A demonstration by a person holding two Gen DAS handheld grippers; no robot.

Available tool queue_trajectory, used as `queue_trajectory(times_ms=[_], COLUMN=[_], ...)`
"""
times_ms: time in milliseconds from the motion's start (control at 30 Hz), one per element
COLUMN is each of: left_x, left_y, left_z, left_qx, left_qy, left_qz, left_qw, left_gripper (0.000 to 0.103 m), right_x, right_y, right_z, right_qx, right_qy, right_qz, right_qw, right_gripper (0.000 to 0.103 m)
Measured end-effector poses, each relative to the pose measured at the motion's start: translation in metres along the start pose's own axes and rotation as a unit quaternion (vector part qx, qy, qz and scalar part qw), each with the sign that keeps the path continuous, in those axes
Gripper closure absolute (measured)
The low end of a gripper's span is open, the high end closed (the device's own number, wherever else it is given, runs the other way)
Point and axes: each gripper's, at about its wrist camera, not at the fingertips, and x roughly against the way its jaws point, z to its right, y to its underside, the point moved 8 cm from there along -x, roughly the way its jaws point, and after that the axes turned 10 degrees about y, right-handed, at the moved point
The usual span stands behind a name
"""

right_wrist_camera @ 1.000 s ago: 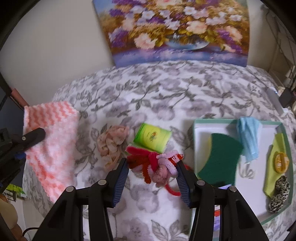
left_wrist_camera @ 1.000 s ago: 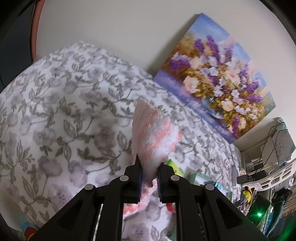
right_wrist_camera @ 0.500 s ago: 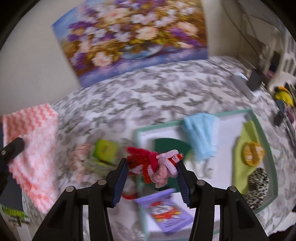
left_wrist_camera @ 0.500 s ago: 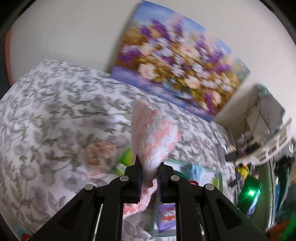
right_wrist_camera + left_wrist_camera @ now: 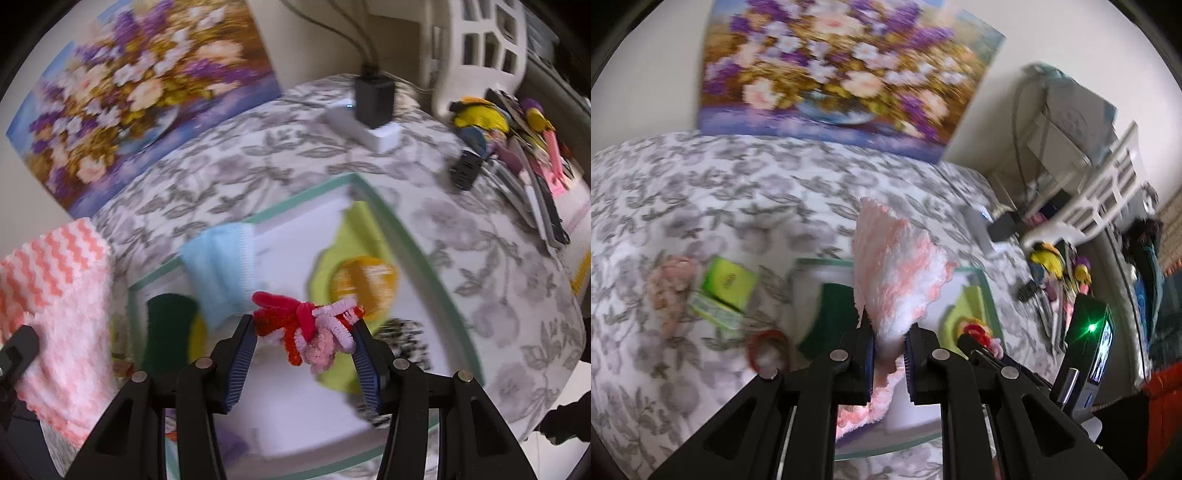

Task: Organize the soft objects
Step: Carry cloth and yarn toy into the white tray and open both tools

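My left gripper (image 5: 889, 341) is shut on a pink-and-white fluffy cloth (image 5: 895, 266) and holds it above the green-rimmed white tray (image 5: 988, 288). The cloth also shows at the left of the right wrist view (image 5: 55, 295). My right gripper (image 5: 304, 332) is shut on a red-and-pink bundle of pipe cleaners (image 5: 310, 321) over the tray (image 5: 424, 266). In the tray lie a blue cloth (image 5: 218, 266), a dark green sponge (image 5: 166, 328), a yellow-green cloth (image 5: 351, 236) with an orange item (image 5: 365, 284), and a spotted black-and-white item (image 5: 402, 336).
On the floral bedspread (image 5: 701, 192) left of the tray lie a green packet (image 5: 729, 282), a pink scrunchie (image 5: 670, 288) and a red ring (image 5: 768, 347). A flower painting (image 5: 834, 70) leans on the wall. A charger block (image 5: 373, 99) and clutter (image 5: 517, 140) sit to the right.
Both grippers have swung right with their loads, from over the bedspread to above the tray. Their grips have not changed.
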Motion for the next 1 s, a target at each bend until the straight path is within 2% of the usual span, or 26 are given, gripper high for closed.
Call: queue_trajectory(times_ms=[167, 367, 400, 467, 500, 533, 567, 667, 733, 800, 900, 1000], left_x=[-0.033, -0.071, -0.073, -0.070, -0.067, -0.064, -0.061, -0.054, -0.050, -0.046, -0.044, -0.041], left_y=[0.012, 0.032, 0.033, 0.033, 0.031, 0.028, 0.026, 0.020, 0.017, 0.014, 0.015, 0.015], left_z=[0.008, -0.014, -0.018, -0.021, -0.023, -0.024, -0.026, -0.033, -0.041, -0.052, -0.070, -0.088], left_qx=[-0.015, 0.004, 0.015, 0.028, 0.032, 0.035, 0.037, 0.038, 0.036, 0.037, 0.042, 0.055], left_qy=[0.006, -0.018, -0.018, -0.015, -0.016, -0.017, -0.020, -0.038, -0.057, -0.085, -0.119, -0.144], left_qz=[-0.027, -0.081, -0.086, -0.087, -0.085, -0.081, -0.078, -0.069, -0.061, -0.054, -0.052, -0.051], left_qw=[0.9995, 0.9965, 0.9960, 0.9957, 0.9958, 0.9959, 0.9961, 0.9961, 0.9958, 0.9942, 0.9906, 0.9867], left_gripper=[0.089, 0.088, 0.085, 0.071, 0.057, 0.047, 0.045, 0.032, 0.016, 0.012, 0.003, 0.003], right_x=[-0.003, -0.012, -0.015, -0.019, -0.021, -0.021, -0.022, -0.022, -0.021, -0.021, -0.020, -0.019], right_y=[-0.003, -0.001, 0.001, 0.004, 0.004, 0.004, 0.004, 0.005, 0.004, 0.003, 0.002, 0.001], right_z=[0.027, 0.024, 0.021, 0.018, 0.017, 0.017, 0.017, 0.018, 0.019, 0.021, 0.023, 0.022], right_qx=[-0.010, 0.003, 0.007, 0.013, 0.015, 0.016, 0.016, 0.014, 0.012, 0.010, 0.011, 0.015], right_qy=[0.014, 0.008, 0.008, 0.007, 0.008, 0.010, 0.012, 0.010, 0.010, 0.015, 0.021, 0.025], right_qz=[0.004, -0.003, -0.006, -0.014, -0.015, -0.015, -0.015, -0.017, -0.016, -0.012, -0.005, -0.001], right_qw=[1.000, 1.000, 1.000, 1.000, 1.000, 1.000, 1.000, 1.000, 1.000, 1.000, 1.000, 1.000], right_gripper=[0.049, 0.048, 0.048, 0.047, 0.046, 0.044, 0.043, 0.028, 0.011, 0.000, 0.000, 0.000])
